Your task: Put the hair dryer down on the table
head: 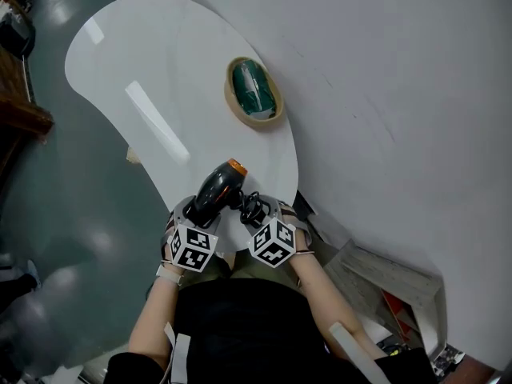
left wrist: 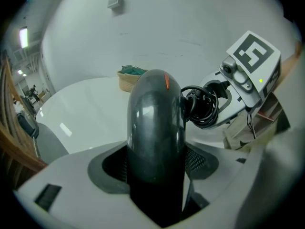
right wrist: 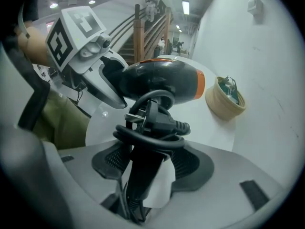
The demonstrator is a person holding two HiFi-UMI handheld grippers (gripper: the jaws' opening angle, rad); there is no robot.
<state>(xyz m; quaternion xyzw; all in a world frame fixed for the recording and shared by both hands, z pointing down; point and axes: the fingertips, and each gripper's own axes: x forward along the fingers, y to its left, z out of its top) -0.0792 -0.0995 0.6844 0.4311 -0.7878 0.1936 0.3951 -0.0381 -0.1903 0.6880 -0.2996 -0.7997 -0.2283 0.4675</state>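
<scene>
A dark grey hair dryer (head: pixel 218 186) with an orange nozzle ring is held over the near edge of the white rounded table (head: pixel 152 62). My left gripper (head: pixel 200 208) is shut on its barrel (left wrist: pixel 155 128), which fills the gap between the jaws. My right gripper (head: pixel 258 213) is shut on the handle (right wrist: pixel 142 173), with the black coiled cord and plug (right wrist: pixel 153 123) bunched just above the jaws. The two grippers sit side by side, almost touching. I cannot tell whether the dryer touches the tabletop.
A small woven basket (head: pixel 254 93) with green contents stands on the table's far right, against the white wall (head: pixel 400 70). Grey floor (head: pixel 56 182) lies to the left. Boxes and papers (head: pixel 384 282) are stacked at the lower right beside the person.
</scene>
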